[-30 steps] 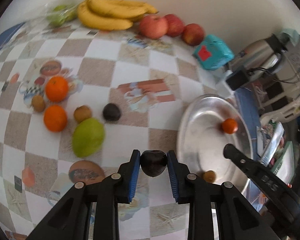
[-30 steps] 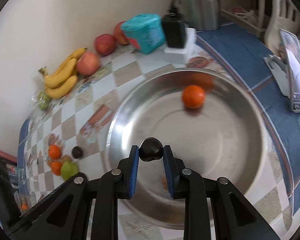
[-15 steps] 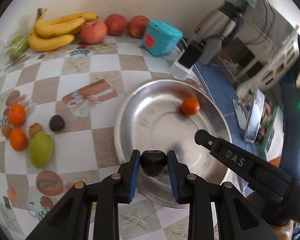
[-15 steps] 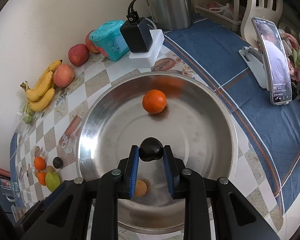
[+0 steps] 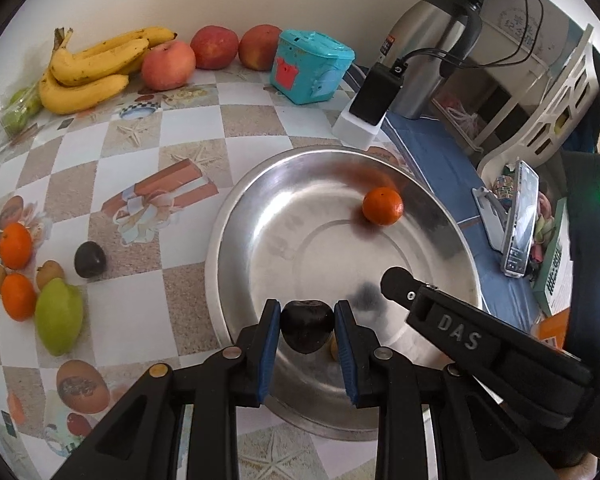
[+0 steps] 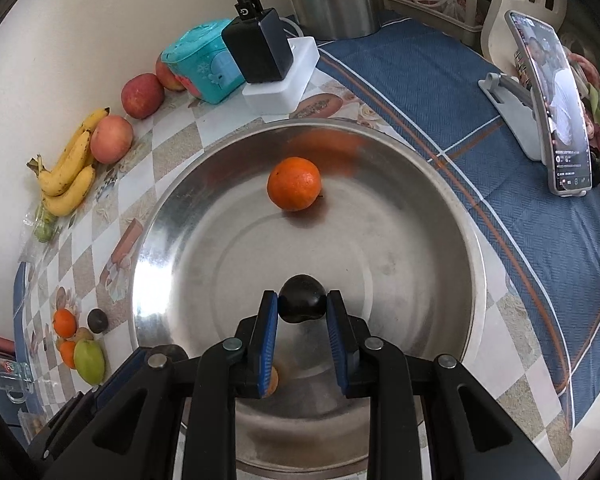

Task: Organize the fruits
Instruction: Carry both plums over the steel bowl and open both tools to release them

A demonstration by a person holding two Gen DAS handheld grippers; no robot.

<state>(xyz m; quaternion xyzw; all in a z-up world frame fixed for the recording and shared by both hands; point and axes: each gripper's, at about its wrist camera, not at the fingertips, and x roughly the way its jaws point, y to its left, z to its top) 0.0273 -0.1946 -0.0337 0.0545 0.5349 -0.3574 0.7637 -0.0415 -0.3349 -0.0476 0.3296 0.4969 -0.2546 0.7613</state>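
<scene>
My left gripper (image 5: 307, 314) is shut on a dark plum (image 5: 307, 336), held over the near rim of a steel bowl (image 5: 284, 216). My right gripper (image 6: 302, 300) is shut on another dark plum (image 6: 300, 310) above the bowl (image 6: 400, 240). An orange (image 5: 382, 206) lies at the far side of the bowl, and a small brown fruit (image 6: 273, 380) sits half hidden behind the right gripper's left finger. On the tablecloth to the left lie two oranges (image 5: 15, 245), a green mango (image 5: 59, 320), a third plum (image 5: 89, 259) and small brown fruits (image 5: 49, 274).
Bananas (image 5: 92, 68) and three apples (image 5: 168, 65) line the back wall beside a turquoise box (image 5: 312, 66). A black adapter on a white block (image 5: 374, 92) and a steel kettle (image 5: 432, 40) stand behind the bowl. A phone on a stand (image 5: 520, 220) is at the right.
My left gripper has carried its plum rightward from over the tablecloth to the bowl's near rim. My right gripper has come further in and lower over the bowl, still gripping its plum.
</scene>
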